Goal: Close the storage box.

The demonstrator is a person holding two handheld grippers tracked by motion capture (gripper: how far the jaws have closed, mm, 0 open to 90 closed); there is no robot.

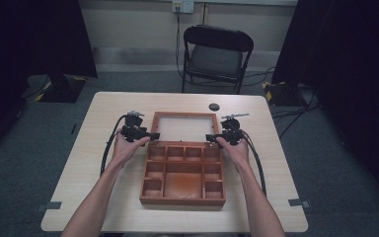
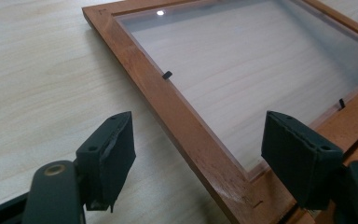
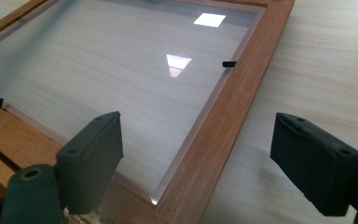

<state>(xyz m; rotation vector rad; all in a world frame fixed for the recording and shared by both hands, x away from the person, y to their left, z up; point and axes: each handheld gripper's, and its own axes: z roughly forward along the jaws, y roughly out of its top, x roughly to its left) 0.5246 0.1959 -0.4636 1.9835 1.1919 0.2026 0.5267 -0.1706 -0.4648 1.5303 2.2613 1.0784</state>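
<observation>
Both tongs, left (image 1: 154,135) and right (image 1: 208,138), gape open astride the glass lid's (image 1: 185,127) side rails, seemingly not touching yet.

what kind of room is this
Probably a recording studio or lab, not a home: black curtains hang on both sides, cables trail across grey carpet, and a folding chair faces a bare table.

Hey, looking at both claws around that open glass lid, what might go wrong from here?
1. Each claw, left and right, straddles a side rail of the lid with its jaws open; closing unevenly could twist the lid at its joint with the wooden box.
2. A pad sits over the clear pane; pressing there may scratch or crack it.
3. If the lid slips from a loose hold, it may slam onto the compartments.
</observation>
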